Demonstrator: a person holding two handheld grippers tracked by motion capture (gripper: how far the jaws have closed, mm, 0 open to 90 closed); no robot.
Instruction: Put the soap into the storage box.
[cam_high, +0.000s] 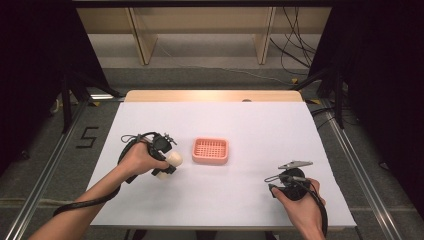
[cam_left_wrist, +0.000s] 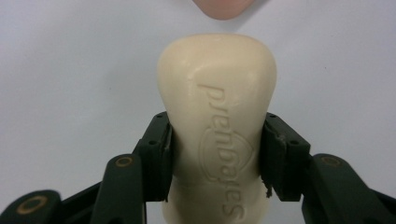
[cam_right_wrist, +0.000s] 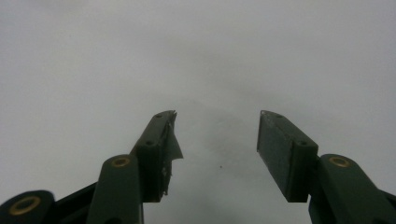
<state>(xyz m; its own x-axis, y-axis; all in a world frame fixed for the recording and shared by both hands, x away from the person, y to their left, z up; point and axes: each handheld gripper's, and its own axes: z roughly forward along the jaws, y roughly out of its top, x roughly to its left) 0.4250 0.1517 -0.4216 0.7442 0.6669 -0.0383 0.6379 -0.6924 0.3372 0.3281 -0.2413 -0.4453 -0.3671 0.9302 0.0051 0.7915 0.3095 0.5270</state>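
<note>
One smooth cream soap (cam_left_wrist: 217, 126), waisted and embossed, clamped between left gripper (cam_left_wrist: 215, 154) pads, left of centre beside ridged pink tray (cam_high: 210, 151). Right gripper (cam_right_wrist: 217, 154) spread over bare white sheet (cam_right_wrist: 93, 60), lower right.

High view: above your side, facing forward and down over whole white table (cam_high: 250, 125), far. Left gripper view: rides your left gripper (cam_left_wrist: 215, 154), very close on cream soap bar (cam_left_wrist: 217, 116); pink basket (cam_left_wrist: 219, 7) edge beyond, shared with high view. Right gripper view: close, faces bare tabletop.
</note>
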